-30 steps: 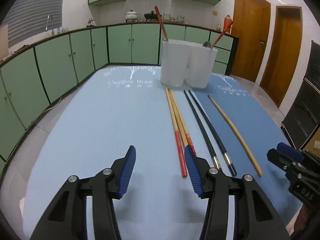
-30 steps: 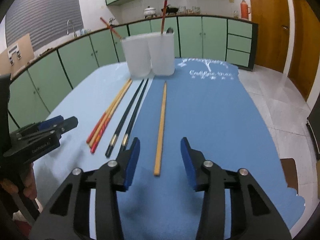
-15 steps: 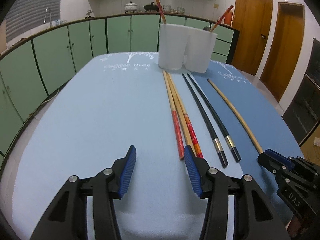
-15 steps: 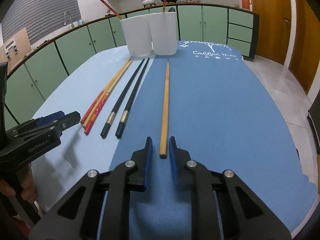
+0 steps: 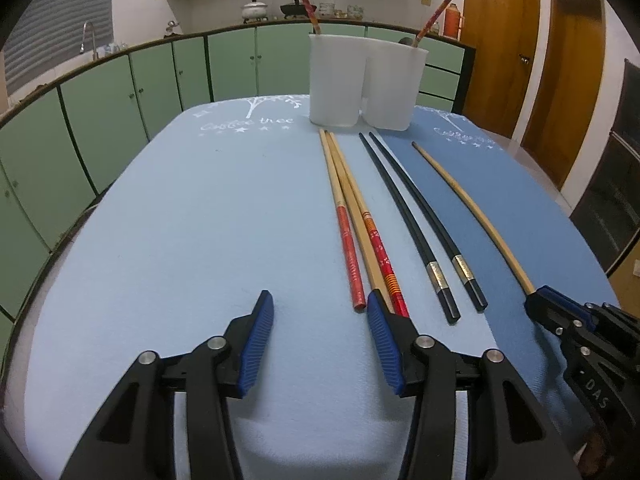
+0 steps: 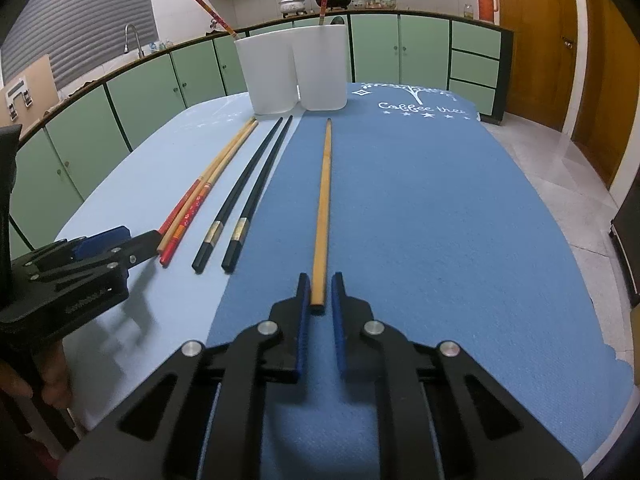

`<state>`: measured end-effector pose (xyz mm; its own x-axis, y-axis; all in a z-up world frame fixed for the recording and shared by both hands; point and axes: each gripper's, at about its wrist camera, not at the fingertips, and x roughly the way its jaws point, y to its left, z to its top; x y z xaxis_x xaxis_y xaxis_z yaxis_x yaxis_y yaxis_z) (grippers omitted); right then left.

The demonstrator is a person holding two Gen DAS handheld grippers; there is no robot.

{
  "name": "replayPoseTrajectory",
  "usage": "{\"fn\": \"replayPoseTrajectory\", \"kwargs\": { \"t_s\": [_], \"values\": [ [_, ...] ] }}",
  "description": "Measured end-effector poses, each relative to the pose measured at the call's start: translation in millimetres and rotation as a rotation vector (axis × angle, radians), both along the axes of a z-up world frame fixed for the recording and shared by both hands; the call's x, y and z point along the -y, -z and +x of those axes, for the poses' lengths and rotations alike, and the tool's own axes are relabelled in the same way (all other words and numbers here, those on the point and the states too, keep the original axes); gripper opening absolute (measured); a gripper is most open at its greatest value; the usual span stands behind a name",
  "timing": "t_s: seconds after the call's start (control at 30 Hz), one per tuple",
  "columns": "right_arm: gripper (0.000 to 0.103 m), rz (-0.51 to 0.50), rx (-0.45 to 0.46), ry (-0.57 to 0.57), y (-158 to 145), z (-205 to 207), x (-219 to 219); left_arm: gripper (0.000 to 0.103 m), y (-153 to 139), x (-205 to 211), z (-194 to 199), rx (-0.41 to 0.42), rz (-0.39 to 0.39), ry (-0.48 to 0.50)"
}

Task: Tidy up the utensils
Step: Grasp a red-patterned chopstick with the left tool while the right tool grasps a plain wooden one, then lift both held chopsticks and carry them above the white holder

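Observation:
A plain bamboo chopstick (image 6: 323, 200) lies lengthwise on the dark blue mat. Its near end sits between the pads of my right gripper (image 6: 320, 280), whose jaws are closing, with a thin gap still showing beside the stick. To its left lie a black pair (image 6: 248, 200) and a bundle of red-ended chopsticks (image 5: 352, 216). My left gripper (image 5: 320, 300) is low over the light blue mat with its jaws closing on nothing. Its right finger (image 5: 384, 336) covers the bundle's near ends. Two white holders (image 5: 368, 80) stand at the far end, with a red chopstick in each.
The table's rounded edge (image 5: 60, 248) runs close on the left, with green cabinets (image 5: 100, 120) behind it. In the left wrist view the right gripper (image 5: 540, 302) is at the lower right. A hand (image 6: 52, 384) holds the left gripper's handle. Wooden doors (image 5: 500, 52) are at the far right.
My right gripper's jaws have narrowed from wide apart to close around the bamboo chopstick's near end. The left gripper's jaws have narrowed slightly. The chopsticks lie where they were.

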<state>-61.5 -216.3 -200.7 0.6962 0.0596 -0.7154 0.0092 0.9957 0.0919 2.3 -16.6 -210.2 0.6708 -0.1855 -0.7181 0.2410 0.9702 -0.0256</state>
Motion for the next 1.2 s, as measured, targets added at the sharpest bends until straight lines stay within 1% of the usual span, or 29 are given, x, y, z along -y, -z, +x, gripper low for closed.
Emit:
{"fn": "replayPoseTrajectory", "kwargs": {
  "t_s": [0.1, 0.23, 0.27, 0.33, 0.37, 0.4, 0.43, 0.53, 0.63, 0.7, 0.83, 0.93, 1.03, 1.2],
  "values": [
    [0.01, 0.002, 0.0, 0.004, 0.0, 1.4, 0.7, 0.041, 0.7, 2.0, 0.4, 0.007, 0.022, -0.009],
    [0.01, 0.001, 0.003, 0.002, 0.4, 2.5, 1.0, 0.041, 1.1, 5.6, -0.3, 0.015, 0.049, -0.014],
    [0.01, -0.003, 0.006, 0.002, 0.6, 2.7, 0.5, 0.039, 1.0, 6.6, -0.6, 0.017, 0.052, -0.011],
    [0.01, -0.008, 0.01, 0.0, 1.3, 2.4, -0.5, 0.032, 0.6, 8.4, -0.5, 0.018, 0.052, -0.006],
    [0.008, -0.011, 0.012, -0.001, 1.5, 2.3, -0.7, 0.025, 0.4, 10.8, -0.7, 0.023, 0.058, -0.001],
    [0.007, -0.012, 0.012, 0.0, 1.5, 2.4, -0.5, 0.012, 0.3, 11.6, -0.9, 0.024, 0.057, 0.006],
    [0.007, -0.007, 0.01, 0.0, 1.3, 3.1, 0.5, 0.007, 0.1, 13.3, -1.0, 0.025, 0.057, 0.012],
    [0.006, 0.001, 0.004, -0.004, 0.1, 4.7, 2.6, 0.006, -0.2, 14.7, -0.6, 0.026, 0.063, 0.013],
    [0.006, 0.015, -0.003, -0.007, -3.5, 6.4, 5.3, 0.006, -4.0, 11.1, -0.2, 0.024, 0.047, 0.009],
    [0.006, 0.015, -0.001, -0.009, -7.2, 7.3, 6.0, 0.006, -10.8, 8.9, -1.4, 0.038, 0.045, 0.008],
    [0.006, 0.003, 0.023, -0.014, -24.9, 8.6, 8.2, 0.006, -28.7, 6.9, -5.4, 0.071, 0.037, 0.013],
    [0.006, -0.006, 0.052, -0.016, -40.1, 7.7, 10.2, 0.006, -49.0, 5.3, -7.7, 0.111, 0.024, 0.018],
    [0.006, -0.015, 0.088, -0.022, -61.5, 7.8, 13.9, 0.006, -72.0, 2.0, -8.8, 0.149, 0.003, 0.019],
    [0.006, 0.006, 0.137, -0.03, -93.6, 10.6, 21.5, 0.006, -112.9, -4.0, -8.4, 0.226, -0.027, 0.022]
  ]
}}
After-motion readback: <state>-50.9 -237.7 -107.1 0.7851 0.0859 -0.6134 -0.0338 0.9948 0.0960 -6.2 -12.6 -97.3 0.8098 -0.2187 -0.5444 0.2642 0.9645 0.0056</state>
